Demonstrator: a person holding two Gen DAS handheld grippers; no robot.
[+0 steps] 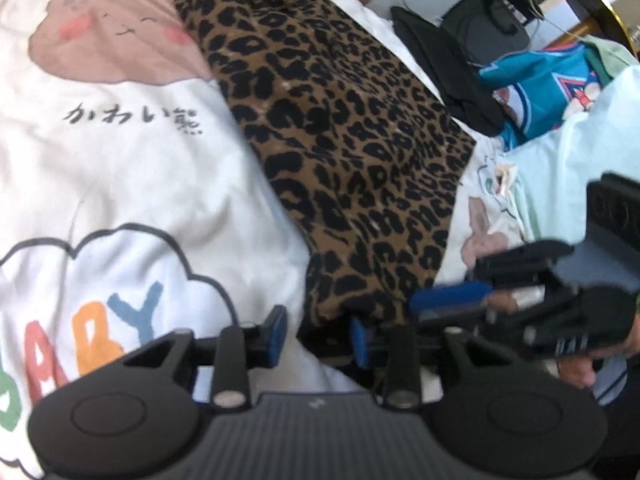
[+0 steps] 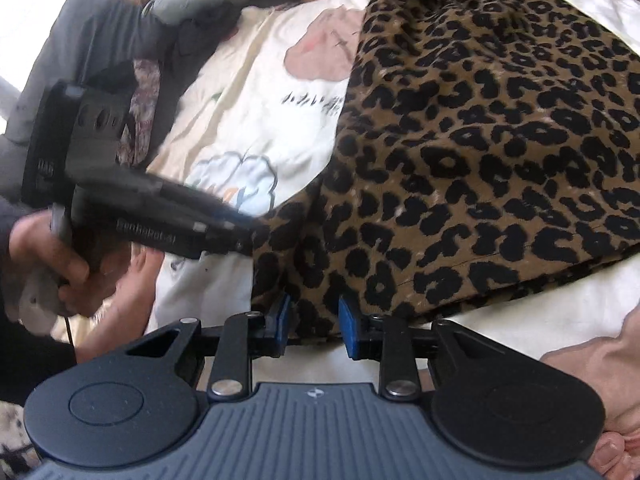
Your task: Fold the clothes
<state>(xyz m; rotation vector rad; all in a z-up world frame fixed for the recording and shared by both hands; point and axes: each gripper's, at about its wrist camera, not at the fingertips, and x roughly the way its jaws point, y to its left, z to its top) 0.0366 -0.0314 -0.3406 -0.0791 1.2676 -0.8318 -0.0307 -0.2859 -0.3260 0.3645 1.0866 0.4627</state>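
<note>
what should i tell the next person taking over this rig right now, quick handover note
Left gripper: jaws parted at the near hem of the leopard-print garment; whether it grips the cloth cannot be told.
Right gripper: jaws parted with the same hem between the blue pads, not clamped shut.
The garment lies lengthwise on the white printed bedcover, looking folded into a narrow strip. Other clothes are heaped at the far right of the bed.
Left to do: probably fold the strip across its length, then handle the heap.
</note>
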